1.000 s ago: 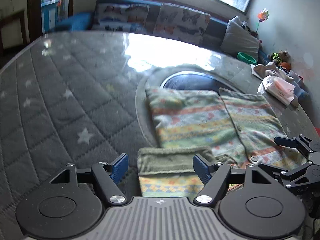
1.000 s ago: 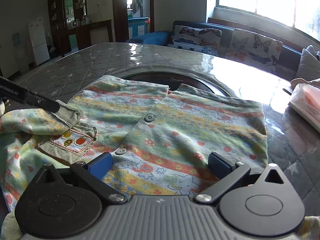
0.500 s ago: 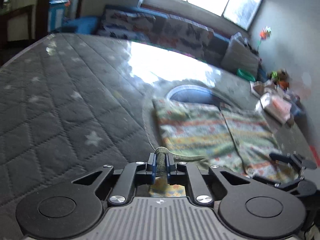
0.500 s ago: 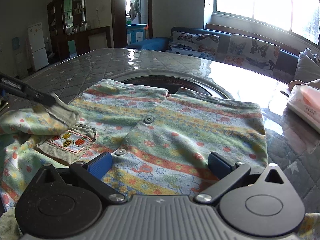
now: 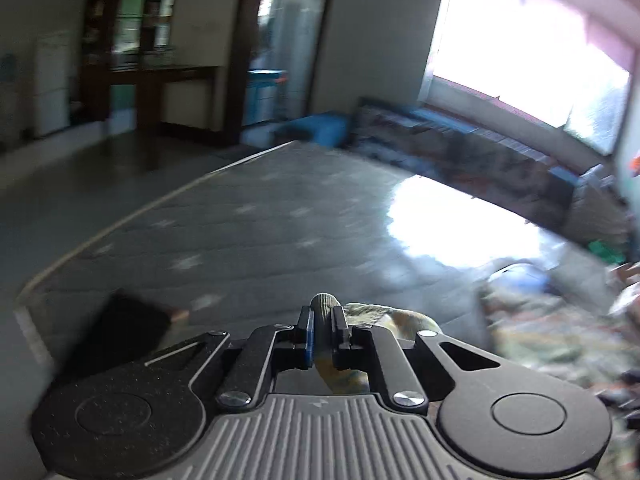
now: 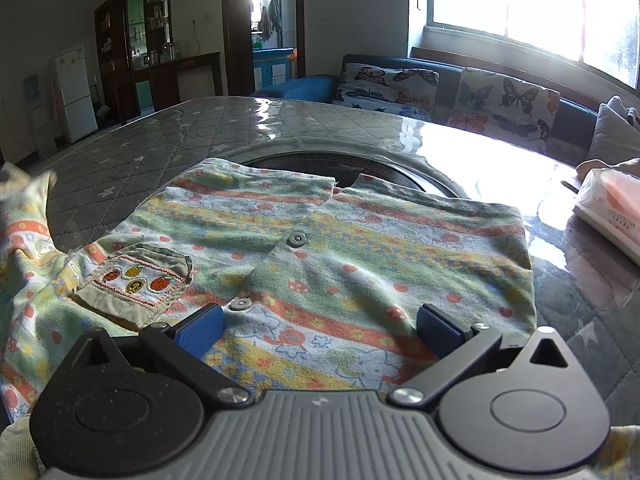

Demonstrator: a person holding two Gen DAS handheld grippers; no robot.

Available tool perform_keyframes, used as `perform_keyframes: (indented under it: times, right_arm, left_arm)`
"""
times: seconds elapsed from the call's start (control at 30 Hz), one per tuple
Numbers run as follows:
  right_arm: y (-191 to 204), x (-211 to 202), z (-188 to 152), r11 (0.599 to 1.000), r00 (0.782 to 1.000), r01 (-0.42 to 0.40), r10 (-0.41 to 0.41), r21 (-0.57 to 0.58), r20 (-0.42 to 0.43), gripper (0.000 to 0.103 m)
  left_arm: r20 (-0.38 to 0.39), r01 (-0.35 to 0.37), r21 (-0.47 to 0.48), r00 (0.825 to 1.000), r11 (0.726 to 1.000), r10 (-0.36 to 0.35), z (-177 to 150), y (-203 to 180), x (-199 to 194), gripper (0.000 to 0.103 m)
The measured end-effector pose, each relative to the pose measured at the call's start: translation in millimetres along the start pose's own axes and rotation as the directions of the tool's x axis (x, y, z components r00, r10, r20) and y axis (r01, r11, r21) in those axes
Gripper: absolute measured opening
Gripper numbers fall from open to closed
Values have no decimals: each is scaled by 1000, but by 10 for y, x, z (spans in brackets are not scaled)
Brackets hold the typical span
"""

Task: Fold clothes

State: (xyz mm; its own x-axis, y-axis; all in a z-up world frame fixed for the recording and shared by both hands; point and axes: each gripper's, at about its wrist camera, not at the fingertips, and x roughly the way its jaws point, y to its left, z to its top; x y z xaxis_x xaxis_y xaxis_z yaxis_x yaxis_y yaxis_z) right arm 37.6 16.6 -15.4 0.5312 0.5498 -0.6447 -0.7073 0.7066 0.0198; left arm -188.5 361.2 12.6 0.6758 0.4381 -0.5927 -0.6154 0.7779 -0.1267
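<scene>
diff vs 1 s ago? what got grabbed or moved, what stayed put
The left gripper closed on the sleeve cuff and swung it out left, off the garment; the sleeve now trails at the right view's left edge. The right gripper stayed open over the hem. Body, pocket and tissue pack unmoved.

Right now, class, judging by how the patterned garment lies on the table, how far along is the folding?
Early stage. Done: the garment is spread flat, front up, on the quilted table. In hand: the left gripper is shut on its ribbed cuff, sleeve lifted. Left: the body shows no fold, and the right gripper hangs open over it.
</scene>
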Motion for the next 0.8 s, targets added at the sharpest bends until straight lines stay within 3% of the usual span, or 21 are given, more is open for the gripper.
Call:
perform_keyframes:
  times: [0.17, 0.33, 0.4, 0.63, 0.8]
  right_arm:
    - [10, -6, 5, 1000, 1000, 2, -2, -4, -3, 103]
    - [84, -57, 79, 1000, 999, 3, -4, -26, -34, 103]
    - [165, -128, 117, 999, 999, -11, 9, -44, -30, 103]
    - [827, -322, 86, 964, 990, -143, 144, -222, -13, 103]
    - [1262, -297, -91, 908, 984, -179, 165, -379, -69, 103]
  left_arm:
    - [-29, -87, -4, 996, 996, 87, -197, 121, 13, 8]
    - [-6, -141, 105, 990, 984, 143, -225, -18, 3, 8]
    - [-20, -149, 107, 988, 983, 152, -232, -6, 17, 8]
    - [-50, -152, 126, 986, 980, 159, -276, 6, 11, 12]
    - [-49, -140, 65, 988, 988, 143, -187, 105, -86, 20]
